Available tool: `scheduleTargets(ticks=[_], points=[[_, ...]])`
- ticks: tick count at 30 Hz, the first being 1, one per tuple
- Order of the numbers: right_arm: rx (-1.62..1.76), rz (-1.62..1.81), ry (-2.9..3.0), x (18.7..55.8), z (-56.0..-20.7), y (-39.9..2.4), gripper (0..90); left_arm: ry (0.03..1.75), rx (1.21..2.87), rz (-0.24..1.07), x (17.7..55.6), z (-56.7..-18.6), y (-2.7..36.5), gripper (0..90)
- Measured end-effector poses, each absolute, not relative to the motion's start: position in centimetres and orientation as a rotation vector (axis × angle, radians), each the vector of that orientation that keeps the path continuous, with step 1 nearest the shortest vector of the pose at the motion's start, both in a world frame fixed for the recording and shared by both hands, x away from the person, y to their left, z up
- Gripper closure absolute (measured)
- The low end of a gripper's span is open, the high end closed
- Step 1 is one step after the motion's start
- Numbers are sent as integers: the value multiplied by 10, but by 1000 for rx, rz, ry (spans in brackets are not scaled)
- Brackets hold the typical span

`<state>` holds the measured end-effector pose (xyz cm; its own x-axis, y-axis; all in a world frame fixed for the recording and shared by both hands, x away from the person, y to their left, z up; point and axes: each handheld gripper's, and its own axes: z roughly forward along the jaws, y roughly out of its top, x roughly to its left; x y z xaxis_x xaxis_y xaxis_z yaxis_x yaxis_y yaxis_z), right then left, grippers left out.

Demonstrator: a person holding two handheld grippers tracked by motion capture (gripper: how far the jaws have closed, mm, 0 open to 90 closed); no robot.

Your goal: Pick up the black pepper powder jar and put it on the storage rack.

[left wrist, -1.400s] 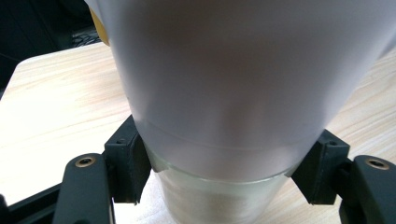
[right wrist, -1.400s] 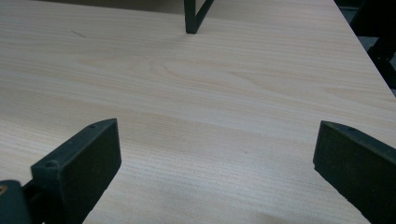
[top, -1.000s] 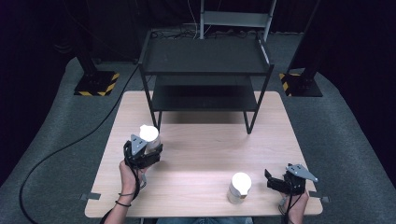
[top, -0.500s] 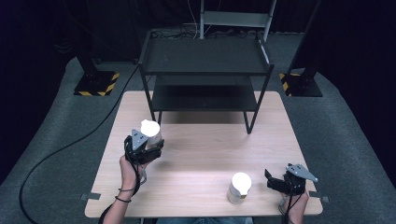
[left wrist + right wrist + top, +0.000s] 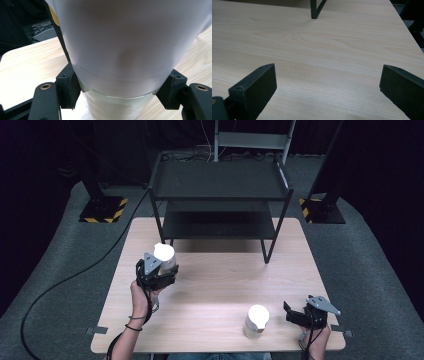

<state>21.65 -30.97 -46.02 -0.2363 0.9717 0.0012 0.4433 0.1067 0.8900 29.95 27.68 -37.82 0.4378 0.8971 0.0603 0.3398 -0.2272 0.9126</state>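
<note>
I've got the left gripper (image 5: pixel 159 270) clamped on a white-lidded jar (image 5: pixel 165 257), held near the left side of the table (image 5: pixel 210 320), in front of the black two-tier shelf (image 5: pixel 220 195). In the left gripper view the jaws bite the jar (image 5: pixel 125 57) right under the lid's rim, where the frosted white cap meets the clear body. Looks rigid, glass or hard plastic, can't tell which, so I'd treat it as breakable and smooth-walled, likely slippery; that step under the lid is the sensible grab spot since it would stop a downward slide. Weight I'd guess as moderate, contents not readable. Right gripper (image 5: pixel 306 316) sits at the near right edge, jaws wide apart on nothing, with a second white-lidded jar (image 5: pixel 256 321) standing on the table just beside it. Its own view gives bare wood (image 5: pixel 319 57) between the two pads and one shelf leg (image 5: pixel 314 10) far ahead. The high view gives layout and both jars; the left gripper view gives the actual contact line on the jar, which the high view hides under the hand and lid.
</note>
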Motion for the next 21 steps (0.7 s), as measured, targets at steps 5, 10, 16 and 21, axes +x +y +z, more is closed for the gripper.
scheduleTargets(ticks=[5, 10, 16, 21], points=[[1385, 1077, 1762, 217, -460, -310, 0, 1062, 1772, 754, 304, -375, 276, 306], [1385, 1077, 1766, 217, -460, -310, 0, 1051, 1778, 752, 308, -371, 274, 306], [1386, 1077, 1768, 217, -460, -310, 0, 1041, 1781, 750, 313, -366, 272, 306], [1388, 1075, 1771, 218, -459, -310, 0, 1038, 1781, 749, 316, -362, 271, 306]])
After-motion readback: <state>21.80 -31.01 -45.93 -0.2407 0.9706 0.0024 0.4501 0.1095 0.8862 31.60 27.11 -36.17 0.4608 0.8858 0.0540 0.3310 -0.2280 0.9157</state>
